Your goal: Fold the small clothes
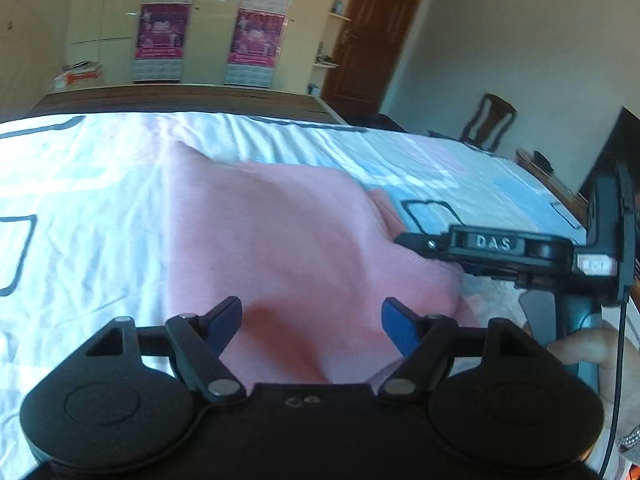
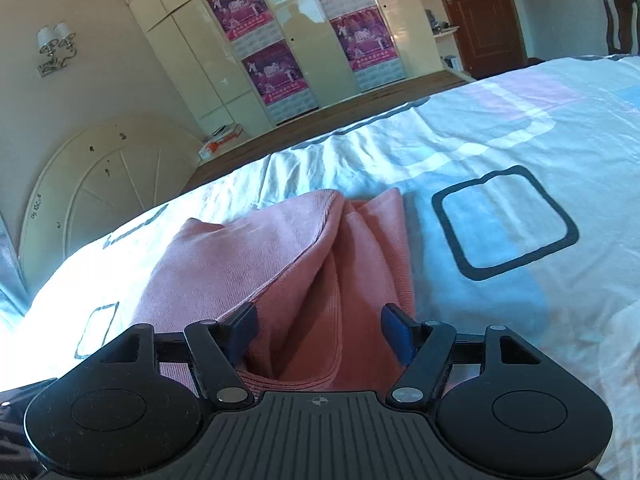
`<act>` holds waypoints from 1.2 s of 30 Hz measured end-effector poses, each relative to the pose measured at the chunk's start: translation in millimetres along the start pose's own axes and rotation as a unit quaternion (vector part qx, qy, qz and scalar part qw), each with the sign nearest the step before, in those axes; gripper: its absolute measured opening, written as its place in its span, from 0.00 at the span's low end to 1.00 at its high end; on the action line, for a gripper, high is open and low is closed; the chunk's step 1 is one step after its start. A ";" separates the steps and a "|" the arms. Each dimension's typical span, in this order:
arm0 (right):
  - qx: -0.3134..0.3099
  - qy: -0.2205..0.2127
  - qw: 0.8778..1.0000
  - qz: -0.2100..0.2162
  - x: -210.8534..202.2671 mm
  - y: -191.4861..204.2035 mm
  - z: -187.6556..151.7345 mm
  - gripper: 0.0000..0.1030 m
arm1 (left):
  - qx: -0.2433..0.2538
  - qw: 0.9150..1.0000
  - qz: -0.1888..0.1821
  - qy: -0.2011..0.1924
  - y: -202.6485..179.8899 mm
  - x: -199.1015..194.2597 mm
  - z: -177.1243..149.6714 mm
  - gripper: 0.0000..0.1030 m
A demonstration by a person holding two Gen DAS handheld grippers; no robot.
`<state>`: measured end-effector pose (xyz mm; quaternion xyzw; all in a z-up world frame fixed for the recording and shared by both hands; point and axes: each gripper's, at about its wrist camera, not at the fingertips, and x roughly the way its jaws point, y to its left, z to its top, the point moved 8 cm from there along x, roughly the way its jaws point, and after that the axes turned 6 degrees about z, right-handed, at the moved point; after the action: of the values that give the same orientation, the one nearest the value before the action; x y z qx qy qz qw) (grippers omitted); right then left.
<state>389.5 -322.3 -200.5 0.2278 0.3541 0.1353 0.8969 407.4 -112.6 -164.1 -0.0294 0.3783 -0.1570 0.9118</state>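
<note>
From the left wrist, the pink garment (image 1: 280,240) is seen lying on the bed (image 1: 80,200), spread toward its far edge, with its near part bunched below the left gripper (image 1: 312,326). That gripper's blue pads (image 1: 228,320) are spread apart over the cloth and nothing is pinched between them. The right gripper (image 1: 416,242) is seen at the garment's right edge, held by a hand (image 1: 580,350); whether cloth is touched there cannot be told. A fold is judged to have been laid down and let go.

From the right wrist, the pink garment (image 2: 288,264) is seen doubled over, one layer draped across another with loose ridges. The right gripper (image 2: 320,332) is spread too, cloth below it but not clamped. A fresh edge must be gripped next and the ridges flattened. Nothing else lies on the bed (image 2: 520,140); the wardrobe (image 2: 280,40) and door (image 2: 480,16) stand well beyond its far edge.
</note>
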 end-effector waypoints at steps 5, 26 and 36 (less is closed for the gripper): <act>0.009 -0.003 1.000 0.010 10.9 -0.7 9.7 0.67 | -0.051 0.998 0.047 -0.008 46.9 -0.4 11.8 0.73; -0.002 0.064 0.997 0.052 85.9 0.1 16.1 0.15 | -0.072 0.995 0.072 -0.001 69.9 37.9 26.2 0.75; -0.091 -0.027 0.995 -0.013 24.1 10.5 28.8 0.10 | -0.054 0.997 0.045 -0.015 47.9 35.5 37.7 0.75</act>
<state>425.8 -312.6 -190.4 0.1443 0.3188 0.1487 0.9249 470.0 -80.6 -169.7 -0.0641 0.3736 -0.0948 0.9205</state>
